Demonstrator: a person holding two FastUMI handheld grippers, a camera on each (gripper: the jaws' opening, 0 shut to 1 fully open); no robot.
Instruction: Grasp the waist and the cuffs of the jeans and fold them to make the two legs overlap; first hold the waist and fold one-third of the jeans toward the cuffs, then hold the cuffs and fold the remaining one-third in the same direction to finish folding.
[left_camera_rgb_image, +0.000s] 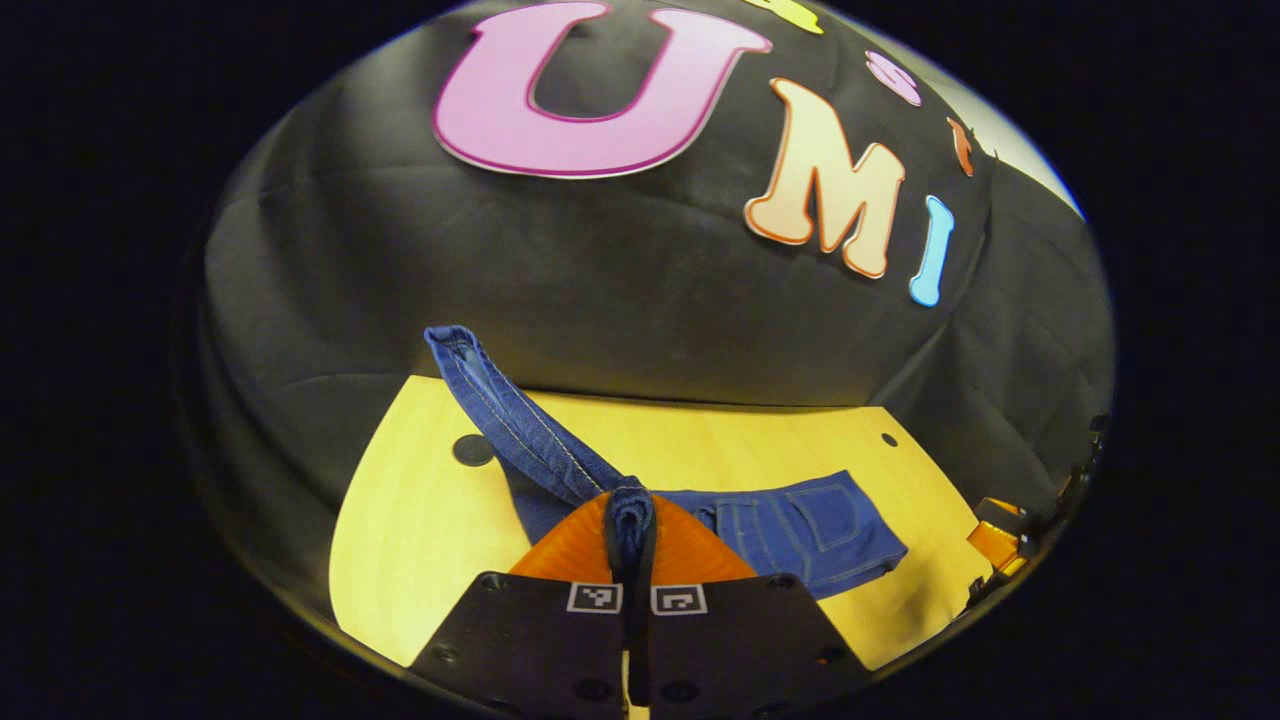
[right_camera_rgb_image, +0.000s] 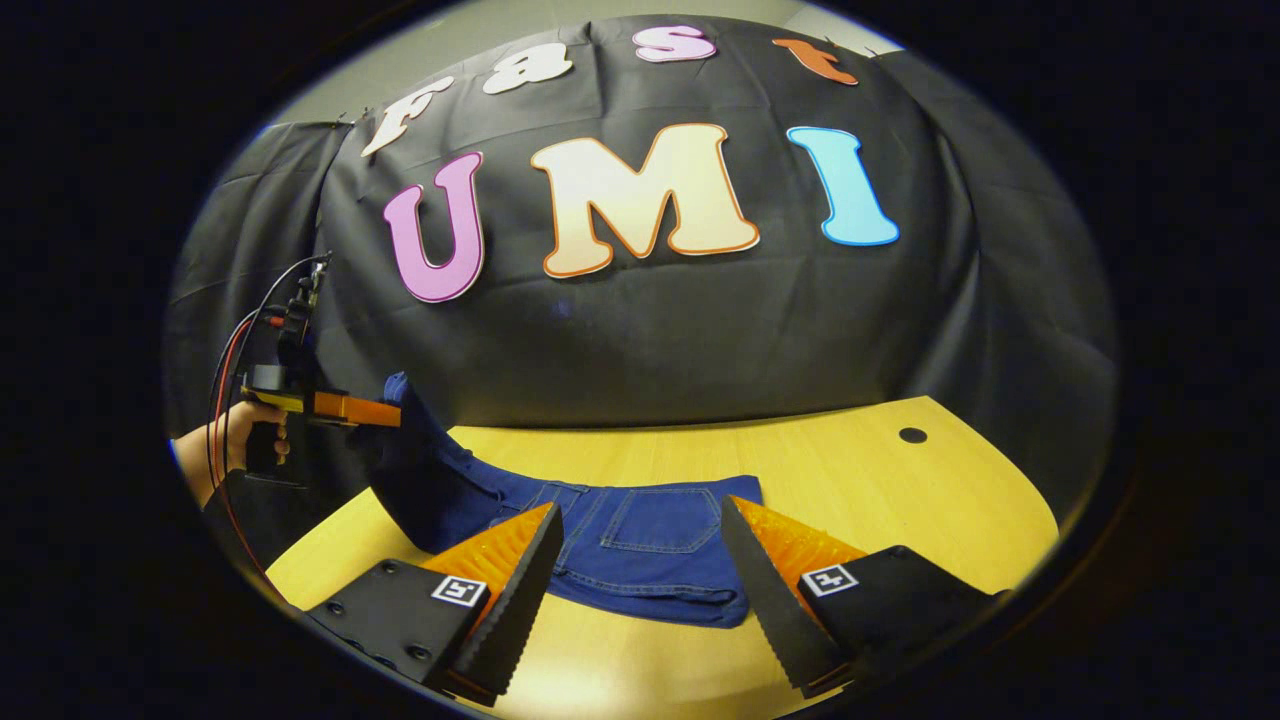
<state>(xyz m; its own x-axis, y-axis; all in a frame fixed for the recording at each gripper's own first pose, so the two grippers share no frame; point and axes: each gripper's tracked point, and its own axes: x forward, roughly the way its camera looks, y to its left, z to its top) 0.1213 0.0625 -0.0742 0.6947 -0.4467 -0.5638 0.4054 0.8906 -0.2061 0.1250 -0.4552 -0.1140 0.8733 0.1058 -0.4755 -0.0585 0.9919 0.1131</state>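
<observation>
Blue jeans (left_camera_rgb_image: 800, 525) lie on the yellow table (left_camera_rgb_image: 420, 520), the waist end with a back pocket to the right. My left gripper (left_camera_rgb_image: 630, 525) is shut on a fold of the leg fabric, and a cuff (left_camera_rgb_image: 452, 345) stands up to the left above the table. In the right gripper view the jeans' waist end (right_camera_rgb_image: 650, 550) lies flat just ahead of my right gripper (right_camera_rgb_image: 645, 590), which is open and low over the table's front edge, apart from the denim. Farther left, a hand holds the left gripper (right_camera_rgb_image: 385, 412) with the leg end (right_camera_rgb_image: 420, 470) lifted off the table.
The booth's black cloth wall stands right behind the table's far edge. A dark round cable cap (left_camera_rgb_image: 473, 449) sits near the back left and a small hole (right_camera_rgb_image: 912, 435) near the back right. Bare tabletop (right_camera_rgb_image: 880, 500) lies right of the jeans. The right gripper (left_camera_rgb_image: 1000, 540) shows at the table's right end.
</observation>
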